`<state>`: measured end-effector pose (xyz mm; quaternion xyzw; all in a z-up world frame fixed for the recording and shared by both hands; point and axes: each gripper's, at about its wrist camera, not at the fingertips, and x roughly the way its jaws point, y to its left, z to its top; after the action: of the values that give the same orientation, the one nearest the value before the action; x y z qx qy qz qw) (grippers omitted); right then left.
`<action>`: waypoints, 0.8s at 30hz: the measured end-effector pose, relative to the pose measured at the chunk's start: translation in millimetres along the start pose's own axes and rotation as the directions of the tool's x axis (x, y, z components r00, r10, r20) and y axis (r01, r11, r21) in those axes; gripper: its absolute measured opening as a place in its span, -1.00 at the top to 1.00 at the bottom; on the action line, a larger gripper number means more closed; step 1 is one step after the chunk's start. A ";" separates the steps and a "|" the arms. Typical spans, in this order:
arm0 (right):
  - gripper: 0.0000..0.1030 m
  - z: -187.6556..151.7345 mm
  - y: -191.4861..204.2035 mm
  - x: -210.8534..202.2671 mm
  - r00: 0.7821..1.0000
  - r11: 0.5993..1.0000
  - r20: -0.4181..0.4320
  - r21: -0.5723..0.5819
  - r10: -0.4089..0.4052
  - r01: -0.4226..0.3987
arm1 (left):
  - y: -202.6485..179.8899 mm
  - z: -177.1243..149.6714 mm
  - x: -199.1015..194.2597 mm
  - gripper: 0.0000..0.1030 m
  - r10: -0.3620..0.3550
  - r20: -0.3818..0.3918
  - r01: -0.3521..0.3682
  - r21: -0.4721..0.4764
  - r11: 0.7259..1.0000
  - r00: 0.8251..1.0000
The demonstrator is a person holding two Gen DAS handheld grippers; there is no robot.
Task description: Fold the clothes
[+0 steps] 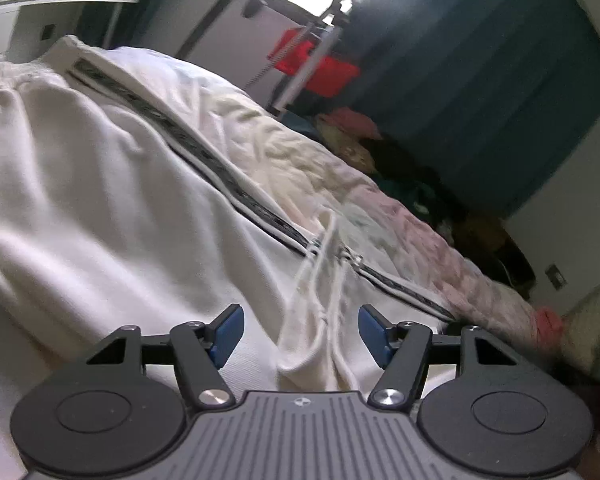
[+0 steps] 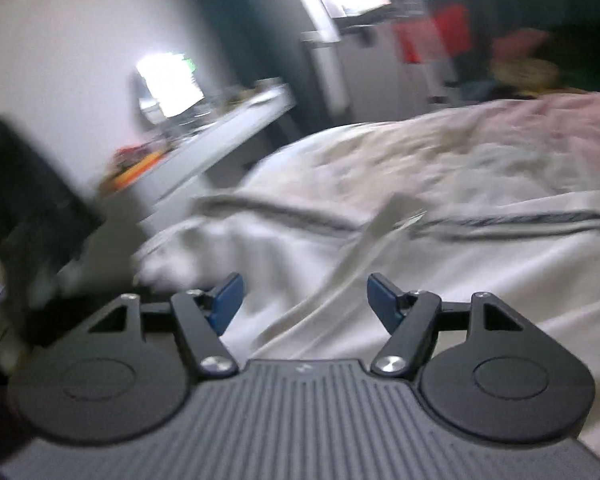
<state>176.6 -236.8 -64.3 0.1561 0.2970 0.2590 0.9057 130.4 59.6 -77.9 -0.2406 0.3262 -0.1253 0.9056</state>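
White fabric fills the left wrist view: a white garment with a dark zipper running diagonally down its front lies spread on a bed, over a pale patterned bedspread that shows beyond it to the right. Drawcords trail from the zipper's lower end toward the camera. The left claw hangs just above the cloth with its blue pads wide apart and nothing between them; the bunched cords and a fold of fabric sit in the gap below. Farther right and behind stand a red item on a pale rack and a dark curtain. The right wrist view is blurred. At its left, a white shelf carries small cluttered things too smeared to name. The same garment lies across the bed in the middle and right, its zipper running nearly level. The right claw is also spread wide and empty, low over the cloth.
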 end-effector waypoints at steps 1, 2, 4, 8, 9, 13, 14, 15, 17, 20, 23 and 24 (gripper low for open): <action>-0.36 10.6 -6.1 11.0 0.999 0.999 -0.019 0.012 -0.049 0.049 | -1.1 -1.1 3.2 -0.26 -0.010 -0.005 0.010 0.011 1.000 1.000; -0.32 18.3 -10.4 22.1 0.996 0.997 -0.038 0.017 -0.078 0.079 | -2.2 -2.2 6.4 -0.26 -0.019 -0.011 0.019 0.022 1.000 1.000; -0.30 32.3 -16.7 47.1 0.990 0.993 -0.074 0.010 -0.121 0.122 | -1.7 -4.9 17.1 -0.26 -0.021 -0.039 0.022 0.031 0.999 0.999; -0.25 48.1 -16.3 100.1 0.960 0.971 -0.142 -0.031 -0.240 0.238 | 0.8 -11.5 34.5 -0.26 -0.008 -0.088 0.012 0.039 0.999 0.996; -0.18 48.7 -16.0 113.5 0.947 0.963 -0.175 -0.042 -0.268 0.265 | 1.3 -12.4 36.5 -0.26 -0.005 -0.094 0.009 0.040 0.999 0.996; 0.38 42.5 -12.1 157.0 0.872 0.910 -0.263 -0.158 -0.414 0.384 | 1.8 -13.6 36.8 -0.32 -0.018 -0.091 0.021 0.034 0.999 0.996; 0.52 42.2 -10.0 159.0 0.867 0.904 -0.257 -0.157 -0.427 0.398 | 2.0 -13.5 37.0 -0.33 -0.022 -0.090 0.025 0.034 0.999 0.996; 0.60 42.6 -8.0 160.8 0.864 0.898 -0.247 -0.156 -0.439 0.412 | 2.8 -13.1 37.3 -0.35 -0.026 -0.091 0.029 0.028 0.999 0.996; 0.72 47.0 4.4 155.0 0.875 0.889 -0.170 -0.167 -0.453 0.427 | 4.9 -11.9 37.9 -0.38 -0.033 -0.093 0.034 0.014 0.999 0.995; 0.78 50.6 35.4 134.7 0.920 0.886 0.036 -0.258 -0.390 0.385 | 9.6 -10.1 34.1 -0.46 -0.068 -0.081 0.066 -0.028 0.997 0.994; 0.78 51.4 38.8 136.4 0.924 0.885 0.040 -0.273 -0.380 0.376 | 11.3 -9.9 35.8 -0.52 -0.090 -0.084 0.087 -0.044 0.995 0.992; 0.78 48.6 33.2 142.3 0.916 0.878 0.023 -0.278 -0.400 0.390 | 10.3 -10.9 36.7 -0.52 -0.093 -0.086 0.090 -0.036 0.995 0.992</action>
<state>292.3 -136.0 -77.1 -0.0406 0.2991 0.1104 0.9470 151.7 50.4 -110.1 -0.2640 0.3560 -0.1719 0.8798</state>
